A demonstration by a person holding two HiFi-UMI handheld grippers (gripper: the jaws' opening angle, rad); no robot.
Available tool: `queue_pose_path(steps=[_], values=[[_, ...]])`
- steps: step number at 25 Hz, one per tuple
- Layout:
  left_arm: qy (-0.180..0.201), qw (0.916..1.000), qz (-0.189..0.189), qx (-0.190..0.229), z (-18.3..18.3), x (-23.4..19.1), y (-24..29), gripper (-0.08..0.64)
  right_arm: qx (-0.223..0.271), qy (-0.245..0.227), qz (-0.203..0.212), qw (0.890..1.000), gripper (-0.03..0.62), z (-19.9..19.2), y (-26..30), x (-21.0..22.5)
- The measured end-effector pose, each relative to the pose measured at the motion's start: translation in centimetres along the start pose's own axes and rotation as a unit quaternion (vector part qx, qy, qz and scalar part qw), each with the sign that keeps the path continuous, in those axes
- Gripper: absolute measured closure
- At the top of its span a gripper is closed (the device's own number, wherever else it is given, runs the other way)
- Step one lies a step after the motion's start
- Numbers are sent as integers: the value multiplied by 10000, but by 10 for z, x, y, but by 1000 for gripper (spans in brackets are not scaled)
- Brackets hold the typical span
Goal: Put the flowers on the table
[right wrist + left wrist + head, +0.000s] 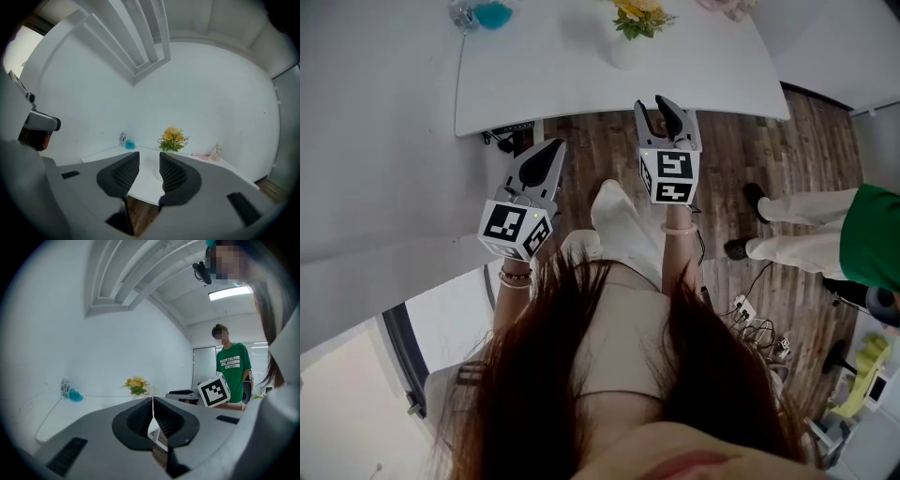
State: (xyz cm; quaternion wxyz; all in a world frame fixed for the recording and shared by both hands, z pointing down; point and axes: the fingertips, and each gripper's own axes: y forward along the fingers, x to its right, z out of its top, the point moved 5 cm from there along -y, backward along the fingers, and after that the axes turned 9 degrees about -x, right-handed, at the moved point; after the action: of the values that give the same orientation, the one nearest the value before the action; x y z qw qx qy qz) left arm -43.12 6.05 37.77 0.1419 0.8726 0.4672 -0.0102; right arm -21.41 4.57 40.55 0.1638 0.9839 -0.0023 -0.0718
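Between jaws of right claw: nothing; jaws apart, released. Left claw clenched, tips meeting, empty. Both held level, short of white bench edge. Flowers already on bench, far side, upright in pale vase. Probably light, top-heavy, stems soft, blooms crushable; best hold low on vase, not on bouquet. Head view alone shows floor gap before bench; left gripper view alone shows bystander in green shirt.
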Motion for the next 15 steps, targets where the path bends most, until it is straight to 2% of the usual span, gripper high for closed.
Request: queue_pose_path(steps=[6,15], values=[[23,10000,19,51,-3,3,-17,552,94,-33,-163,9998,490,2,-20,-8],[5,10000,-11,98,-6,5,-36,552,167,-31,-190,9997,525,4,-42,-23]])
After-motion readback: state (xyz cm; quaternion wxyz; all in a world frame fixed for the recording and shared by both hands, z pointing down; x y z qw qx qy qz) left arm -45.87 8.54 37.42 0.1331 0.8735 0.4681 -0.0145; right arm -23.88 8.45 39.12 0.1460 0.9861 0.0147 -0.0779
